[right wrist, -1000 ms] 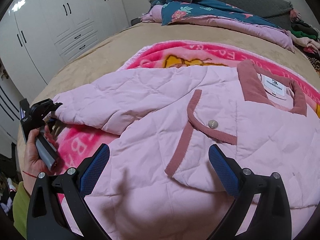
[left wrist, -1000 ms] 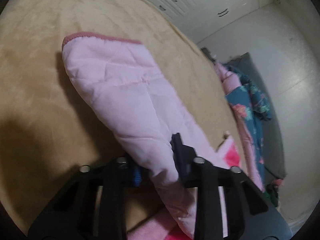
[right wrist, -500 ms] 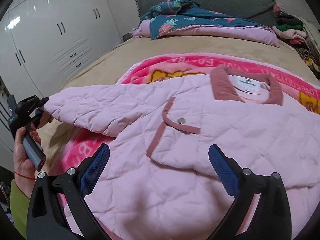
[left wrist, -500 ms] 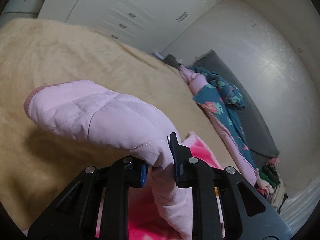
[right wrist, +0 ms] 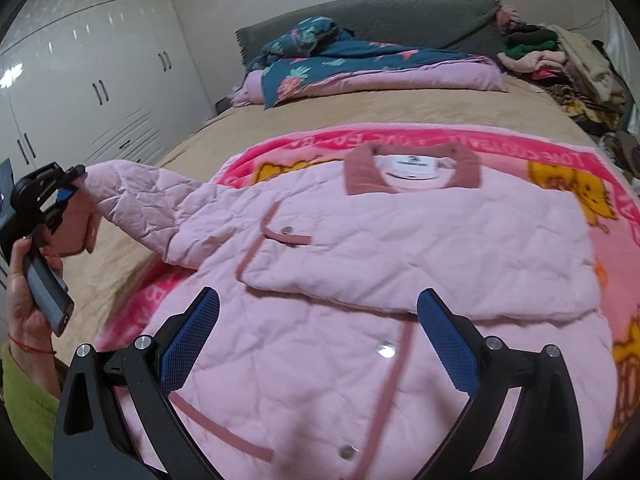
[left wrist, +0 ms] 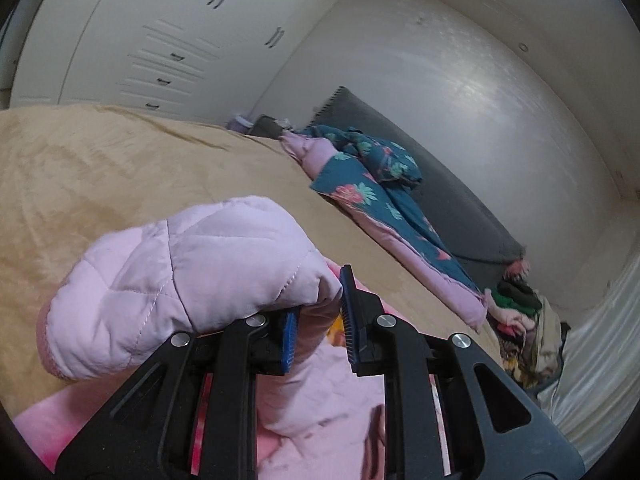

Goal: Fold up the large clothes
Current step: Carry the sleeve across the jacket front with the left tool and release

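Note:
A pink quilted jacket (right wrist: 400,248) with a dusty-rose collar lies front-up on a pink cartoon blanket (right wrist: 560,168) on the bed. Its right-hand sleeve is folded across the chest. My left gripper (left wrist: 318,322) is shut on the other sleeve (left wrist: 180,276) near the cuff and holds it lifted off the bed; it also shows at the left of the right wrist view (right wrist: 66,190), with the sleeve (right wrist: 140,204) stretched out sideways. My right gripper (right wrist: 316,344) is open and empty, hovering above the jacket's lower front.
The bed has a tan cover (left wrist: 120,168). A teal floral quilt (right wrist: 340,60) and a grey headboard (right wrist: 400,16) lie at the far end. A pile of clothes (right wrist: 560,60) sits at the far right. White wardrobes (right wrist: 80,80) stand on the left.
My left gripper has lifted the sleeve up off the bed and tilted upward. My right gripper has pulled back and risen, so more of the jacket shows.

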A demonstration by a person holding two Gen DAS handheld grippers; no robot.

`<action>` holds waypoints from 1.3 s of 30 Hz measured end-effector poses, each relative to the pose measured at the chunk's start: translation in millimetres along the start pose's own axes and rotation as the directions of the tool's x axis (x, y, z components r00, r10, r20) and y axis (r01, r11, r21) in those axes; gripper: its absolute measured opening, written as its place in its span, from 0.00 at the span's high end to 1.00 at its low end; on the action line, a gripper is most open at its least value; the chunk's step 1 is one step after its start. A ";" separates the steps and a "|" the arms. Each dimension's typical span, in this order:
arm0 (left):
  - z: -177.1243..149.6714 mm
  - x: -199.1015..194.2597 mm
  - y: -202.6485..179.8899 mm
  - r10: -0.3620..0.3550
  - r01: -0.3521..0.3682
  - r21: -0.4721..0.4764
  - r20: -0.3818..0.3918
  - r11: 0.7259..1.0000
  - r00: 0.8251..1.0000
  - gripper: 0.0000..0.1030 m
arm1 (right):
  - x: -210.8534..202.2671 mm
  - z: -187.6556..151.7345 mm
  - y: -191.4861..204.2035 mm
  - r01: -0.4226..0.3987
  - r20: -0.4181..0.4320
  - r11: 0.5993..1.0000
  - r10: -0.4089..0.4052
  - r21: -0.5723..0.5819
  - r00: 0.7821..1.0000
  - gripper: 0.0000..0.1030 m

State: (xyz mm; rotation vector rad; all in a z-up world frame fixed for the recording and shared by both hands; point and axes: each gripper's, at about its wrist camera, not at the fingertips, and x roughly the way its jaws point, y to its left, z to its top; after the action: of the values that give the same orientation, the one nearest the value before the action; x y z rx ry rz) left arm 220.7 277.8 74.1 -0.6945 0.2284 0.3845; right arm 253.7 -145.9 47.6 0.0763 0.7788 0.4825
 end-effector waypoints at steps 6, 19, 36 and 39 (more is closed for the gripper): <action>-19.7 1.5 -38.5 -0.054 0.056 0.080 -0.026 0.995 0.998 0.89 | -20.0 -12.6 -34.5 0.014 0.013 0.997 -0.015 0.079 1.000 0.04; -112.2 -18.2 -157.1 -0.278 0.342 0.431 -0.206 0.835 0.938 0.89 | -54.8 -29.3 -89.8 0.049 0.044 0.982 -0.058 0.183 0.997 0.04; -303.2 -11.6 -203.3 -0.138 0.575 0.714 -0.574 0.400 0.807 0.86 | -83.9 -60.8 -185.2 0.153 0.043 0.901 -0.187 0.406 0.981 0.04; -314.5 -9.2 -198.6 -0.114 0.592 0.707 -0.601 0.386 0.791 0.74 | -84.3 -61.2 -188.9 0.164 0.036 0.898 -0.195 0.409 0.980 0.04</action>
State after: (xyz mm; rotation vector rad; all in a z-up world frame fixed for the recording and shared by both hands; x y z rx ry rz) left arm 271.0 -71.6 -43.5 0.2616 0.6671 -0.3891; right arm 233.7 -358.0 13.7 0.4039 0.7925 0.1346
